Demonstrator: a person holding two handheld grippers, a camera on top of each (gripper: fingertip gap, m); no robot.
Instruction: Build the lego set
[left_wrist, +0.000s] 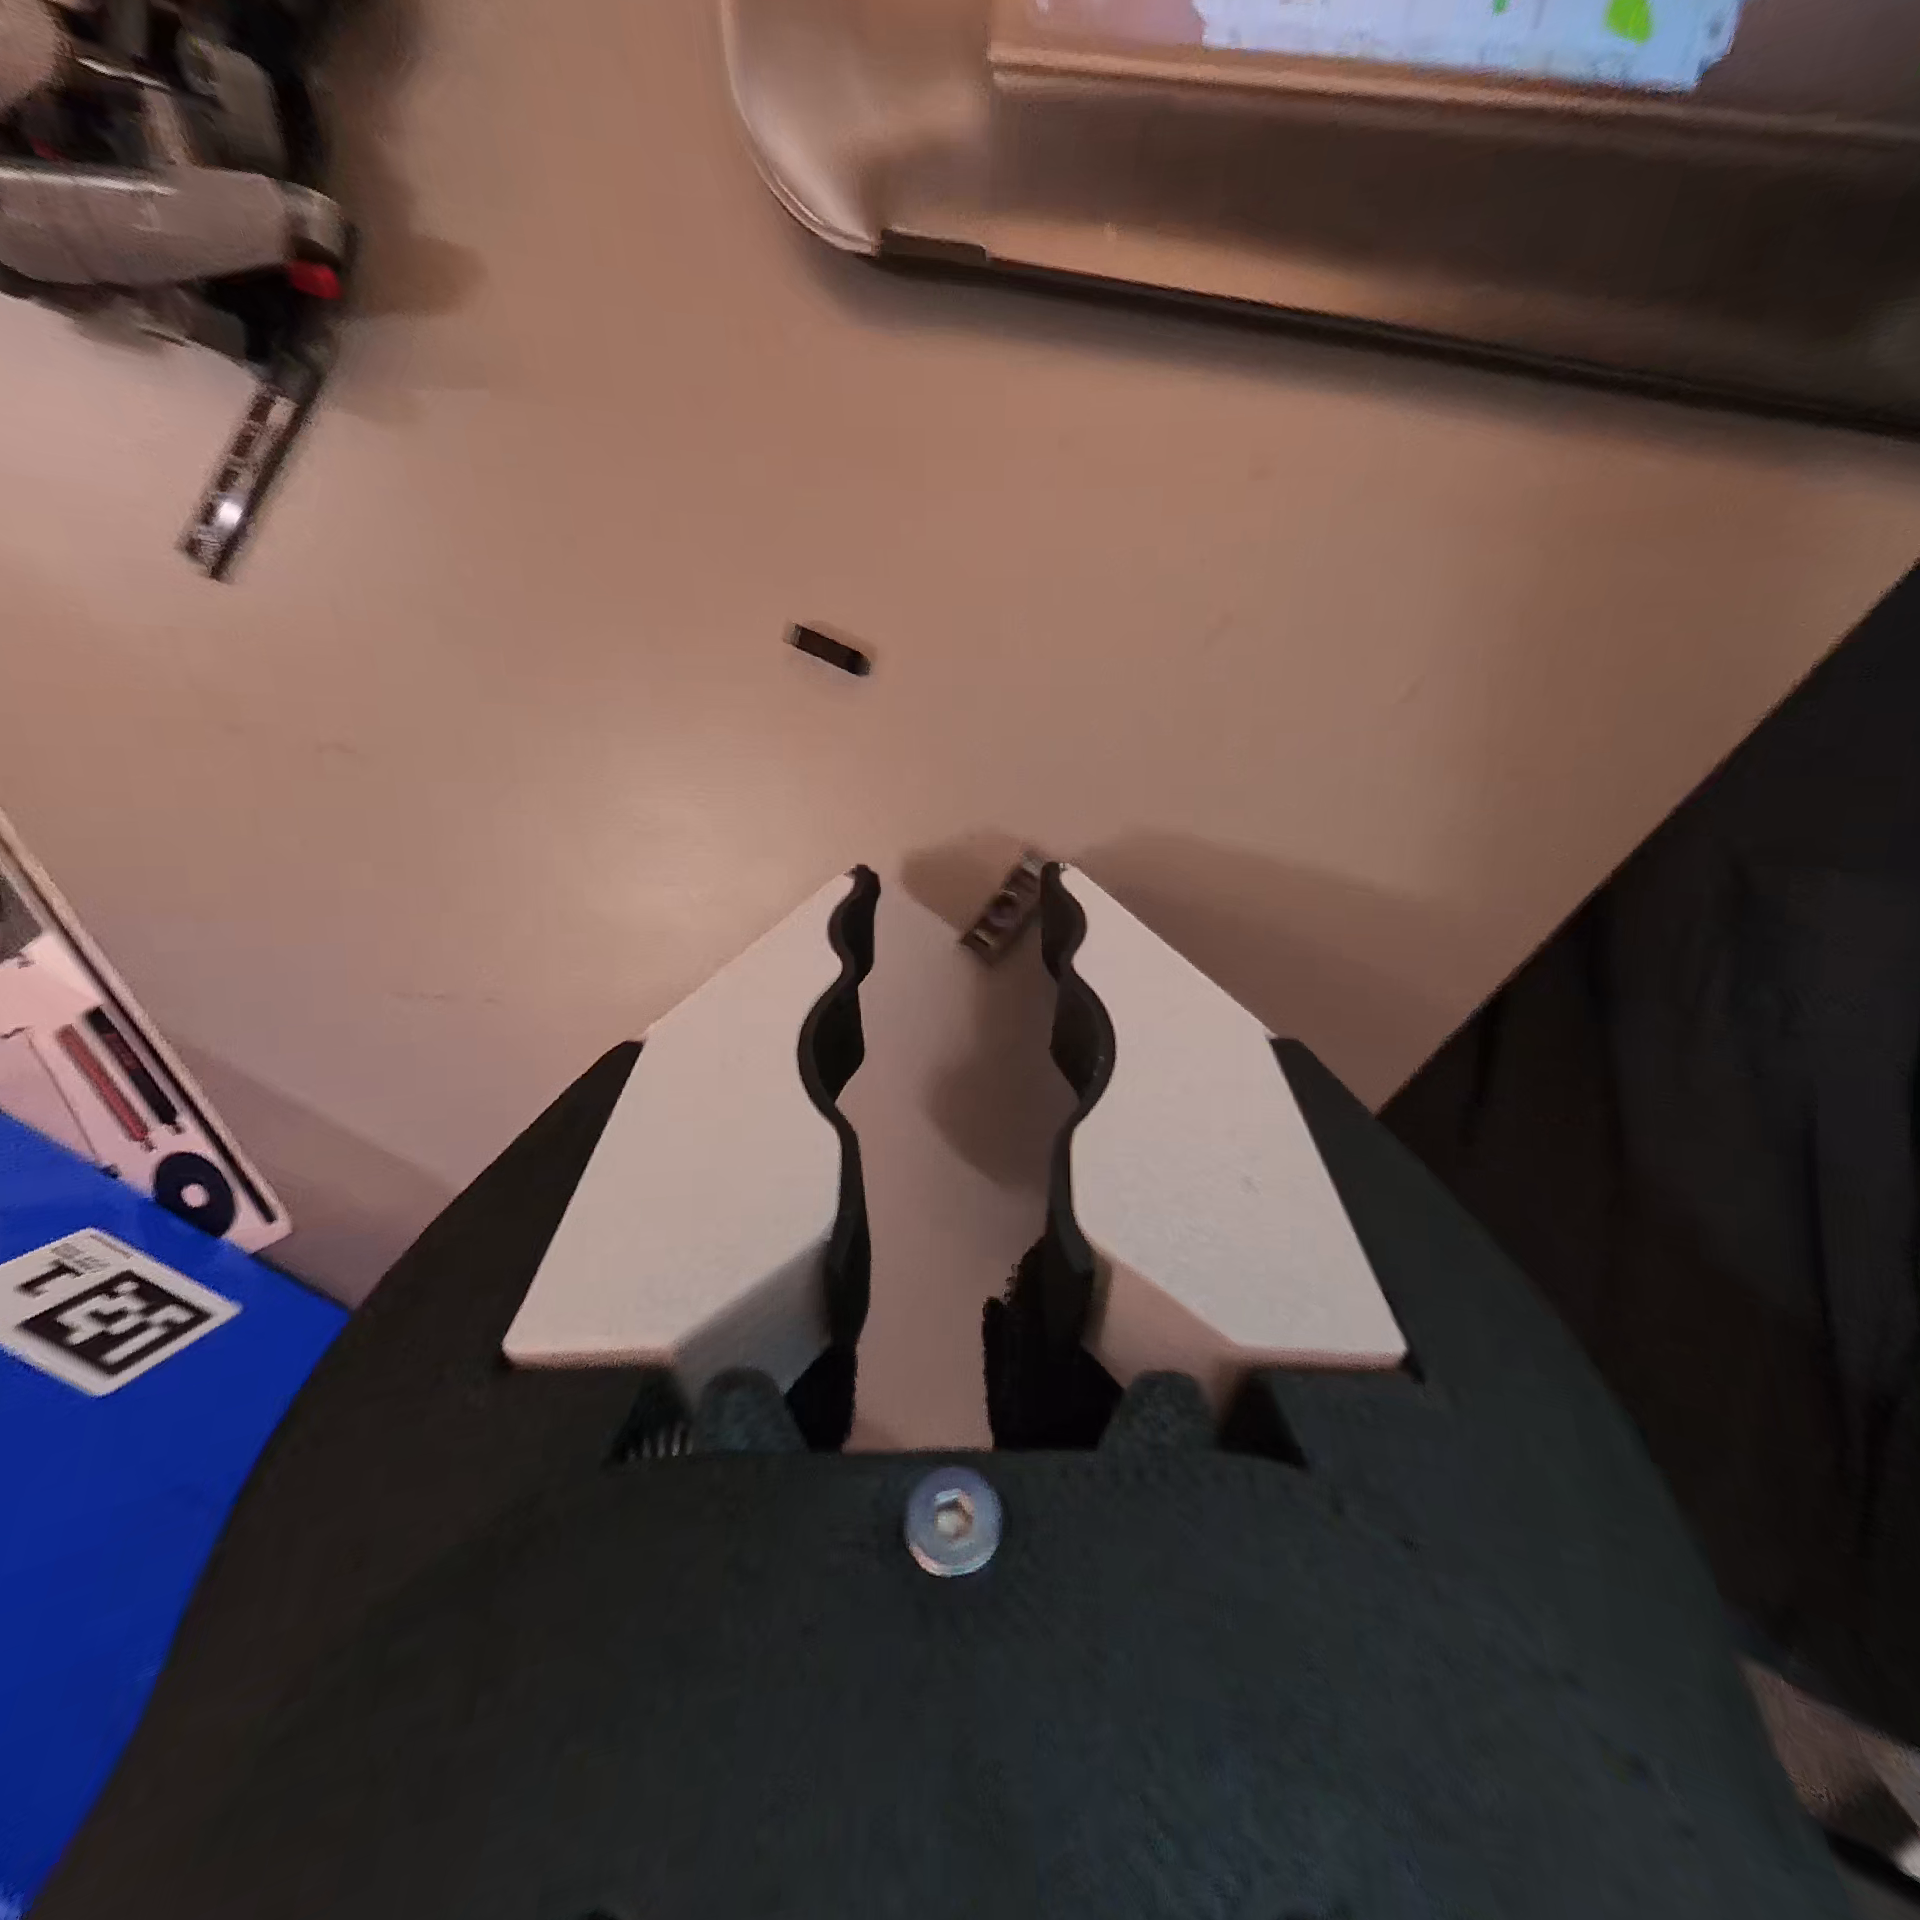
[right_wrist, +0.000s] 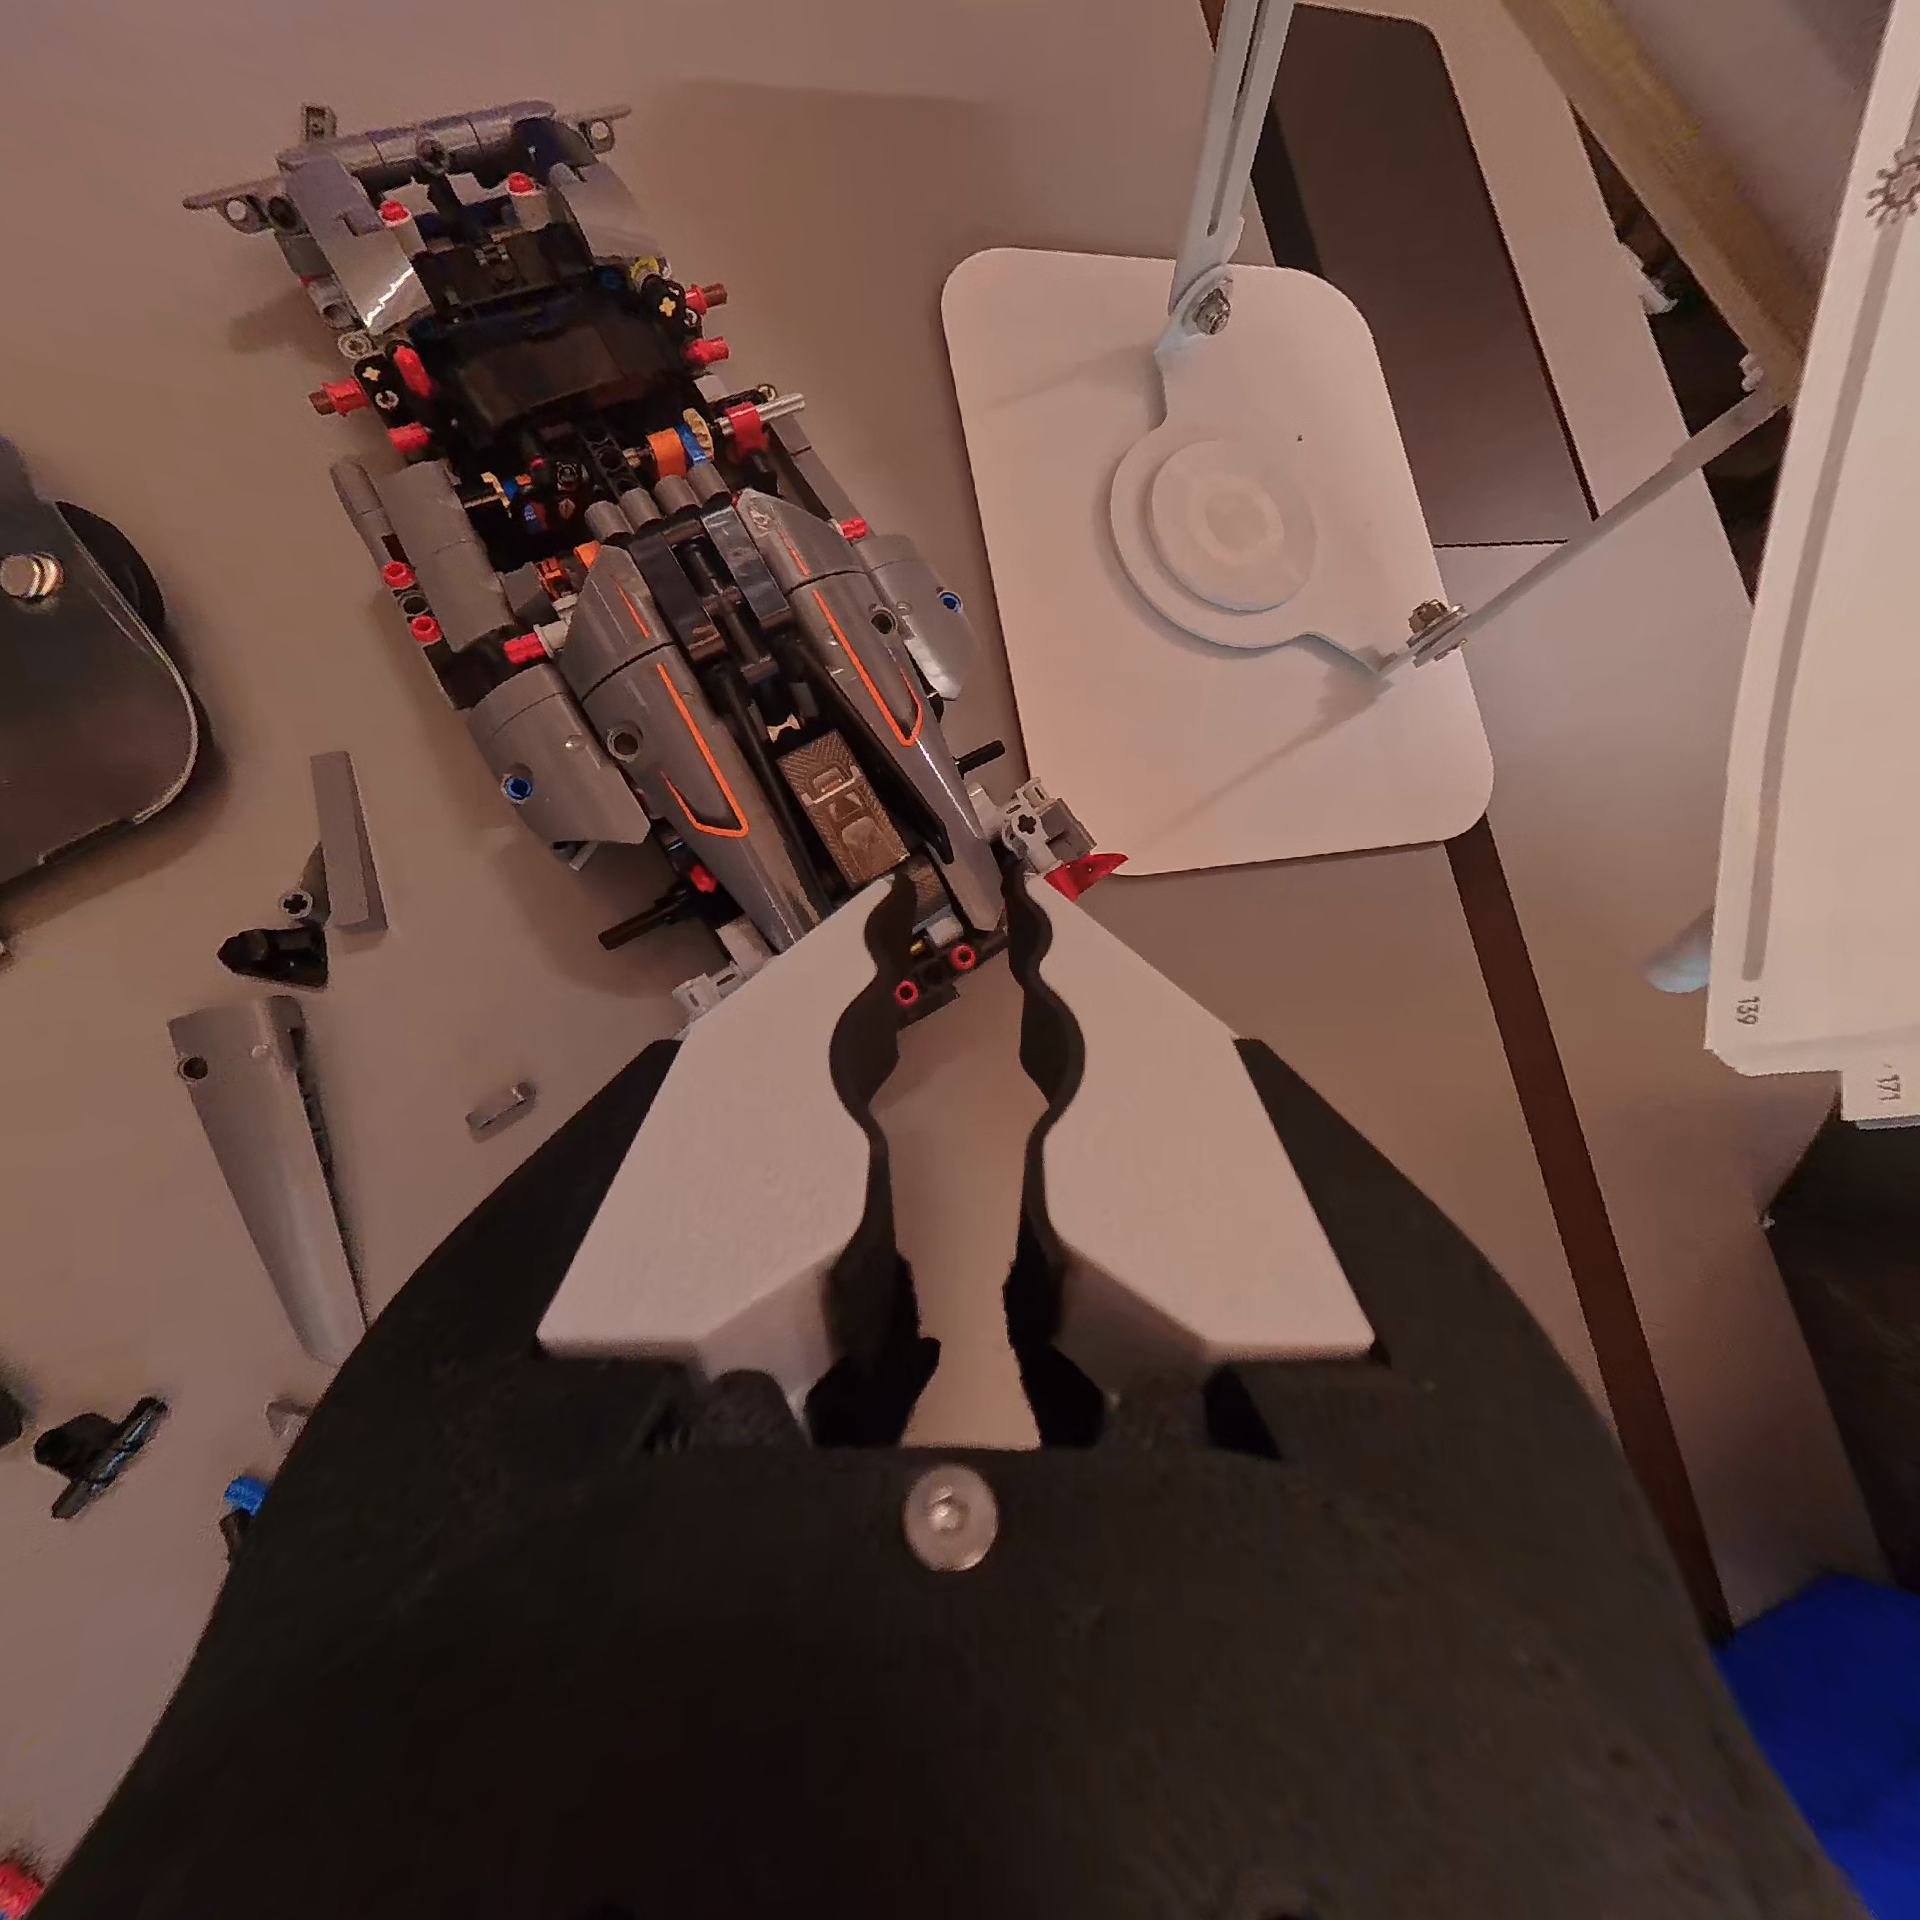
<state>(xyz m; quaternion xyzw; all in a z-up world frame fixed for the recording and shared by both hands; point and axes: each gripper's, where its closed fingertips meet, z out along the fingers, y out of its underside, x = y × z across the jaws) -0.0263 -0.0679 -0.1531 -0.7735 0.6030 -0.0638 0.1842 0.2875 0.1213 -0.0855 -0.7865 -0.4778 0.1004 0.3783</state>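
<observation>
The grey, black and orange lego car (right_wrist: 665, 644) lies on the beige table, nose pointing away. My right gripper (right_wrist: 948, 891) has its jaws closed around the car's near end, where a black part with red pins (right_wrist: 935, 971) sits between the fingers. My left gripper (left_wrist: 958, 878) is open, low over the table. A small grey lego piece (left_wrist: 1000, 916) lies just inside its right fingertip. A small black piece (left_wrist: 828, 649) lies farther ahead. The car shows blurred at the top left of the left wrist view (left_wrist: 156, 208).
Loose parts lie left of the car: a grey panel (right_wrist: 348, 842), a black connector (right_wrist: 275, 945), a long grey panel (right_wrist: 270, 1174). A white stand base (right_wrist: 1216, 582) and instruction pages (right_wrist: 1818, 623) are on the right. A metal tray (left_wrist: 1351, 187), a dark beam (left_wrist: 244, 488) and a blue box (left_wrist: 125, 1455) surround the left gripper. Some 40 cm of space lies between my two pairs of fingers. The long grey panel (right_wrist: 270, 1174) is about 15 cm from my right fingertips and 30 cm from my left.
</observation>
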